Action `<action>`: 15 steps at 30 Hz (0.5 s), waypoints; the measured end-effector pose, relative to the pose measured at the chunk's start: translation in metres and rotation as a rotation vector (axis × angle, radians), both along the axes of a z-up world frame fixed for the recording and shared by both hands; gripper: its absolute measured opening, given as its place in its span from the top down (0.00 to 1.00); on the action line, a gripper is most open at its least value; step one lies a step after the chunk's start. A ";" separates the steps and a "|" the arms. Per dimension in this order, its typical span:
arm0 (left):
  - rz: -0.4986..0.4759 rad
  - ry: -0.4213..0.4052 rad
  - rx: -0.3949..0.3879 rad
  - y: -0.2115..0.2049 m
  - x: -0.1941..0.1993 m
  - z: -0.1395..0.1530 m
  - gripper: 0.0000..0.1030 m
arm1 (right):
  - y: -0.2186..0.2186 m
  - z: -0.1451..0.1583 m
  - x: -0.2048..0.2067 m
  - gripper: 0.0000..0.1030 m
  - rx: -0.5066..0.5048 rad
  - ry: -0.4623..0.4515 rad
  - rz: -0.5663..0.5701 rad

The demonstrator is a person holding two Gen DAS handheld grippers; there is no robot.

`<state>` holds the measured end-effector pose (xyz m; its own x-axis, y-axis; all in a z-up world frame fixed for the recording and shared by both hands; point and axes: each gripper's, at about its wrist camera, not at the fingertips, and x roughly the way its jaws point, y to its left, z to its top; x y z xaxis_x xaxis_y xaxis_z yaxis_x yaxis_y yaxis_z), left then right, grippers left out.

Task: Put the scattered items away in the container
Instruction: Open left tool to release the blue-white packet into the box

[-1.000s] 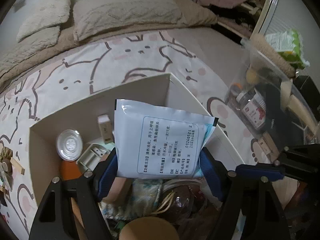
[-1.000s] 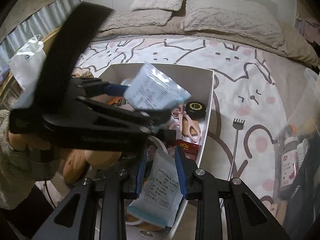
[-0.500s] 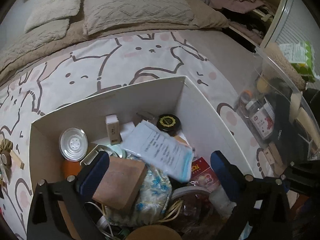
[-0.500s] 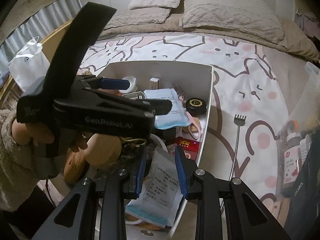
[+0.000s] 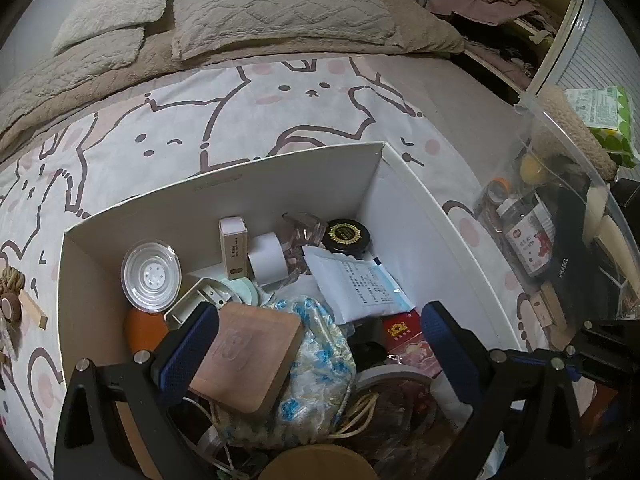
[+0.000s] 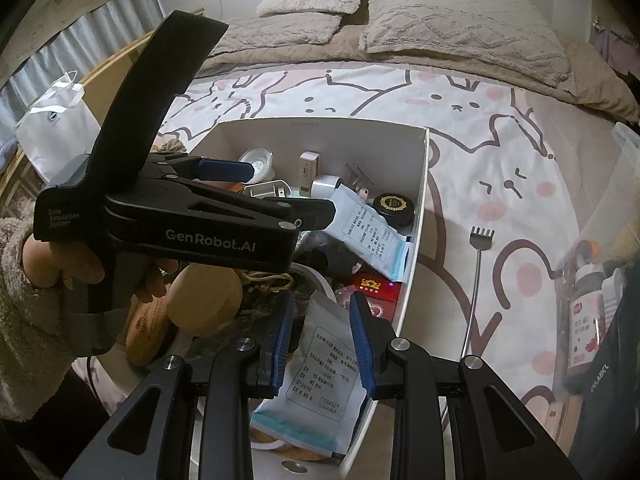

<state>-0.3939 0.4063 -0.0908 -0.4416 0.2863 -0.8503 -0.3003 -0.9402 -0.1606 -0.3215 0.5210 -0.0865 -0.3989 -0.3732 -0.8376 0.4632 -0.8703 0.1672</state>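
Observation:
A white box (image 5: 280, 176) full of small items stands on the bed. My left gripper (image 5: 320, 344) is open and empty above it. A white medicine packet (image 5: 356, 284) lies loose in the box, near a black round tin (image 5: 347, 234); it also shows in the right wrist view (image 6: 368, 236). My right gripper (image 6: 322, 340) is shut on a second white packet (image 6: 324, 376) with blue edging, held over the box's near right corner (image 6: 412, 264). The left gripper's body (image 6: 192, 216) fills the left of that view.
A metal back scratcher (image 6: 476, 276) lies on the bunny sheet right of the box. A clear plastic bin (image 5: 560, 216) with bottles stands at the right. A rope knot and wooden piece (image 5: 16, 296) lie left of the box. Pillows (image 5: 276, 12) are at the back.
My left gripper opened and dropped the white packet; it fell flat into the box. The right gripper kept hold of its packet.

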 end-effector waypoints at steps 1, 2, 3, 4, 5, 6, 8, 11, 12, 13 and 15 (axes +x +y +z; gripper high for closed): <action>0.000 -0.001 0.000 0.000 0.000 0.000 0.01 | 0.000 0.000 0.000 0.72 0.001 0.000 0.001; 0.000 0.000 0.001 0.000 0.000 0.000 0.01 | -0.001 0.000 0.000 0.72 0.002 0.002 0.001; 0.000 0.000 0.000 0.000 0.000 0.000 0.01 | -0.001 0.000 0.000 0.72 0.002 0.003 0.001; 0.000 0.001 0.000 0.000 0.000 0.000 0.01 | -0.001 0.001 0.000 0.72 0.002 0.005 0.001; 0.000 0.002 -0.001 -0.001 0.000 0.000 0.01 | -0.001 0.001 0.000 0.72 0.001 0.008 0.001; 0.000 0.004 -0.002 -0.001 0.001 0.000 0.01 | -0.001 0.001 0.000 0.72 0.000 0.011 -0.001; 0.001 0.007 -0.006 -0.001 0.002 0.001 0.01 | 0.000 0.001 0.000 0.72 -0.004 0.016 -0.006; 0.004 0.012 -0.014 -0.004 0.005 0.002 0.01 | 0.001 0.002 -0.001 0.72 -0.007 0.022 -0.018; 0.004 0.015 -0.017 -0.005 0.007 0.002 0.01 | 0.002 0.001 -0.002 0.72 -0.009 0.023 -0.025; 0.004 0.017 -0.020 -0.006 0.008 0.003 0.01 | 0.003 0.001 -0.003 0.72 -0.011 0.025 -0.030; 0.005 0.023 -0.023 -0.009 0.011 0.005 0.01 | 0.005 0.001 -0.004 0.72 -0.016 0.037 -0.047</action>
<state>-0.3833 0.3975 -0.0861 -0.4625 0.2647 -0.8462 -0.2989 -0.9451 -0.1323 -0.3250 0.5258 -0.0855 -0.4469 -0.3667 -0.8160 0.4277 -0.8887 0.1651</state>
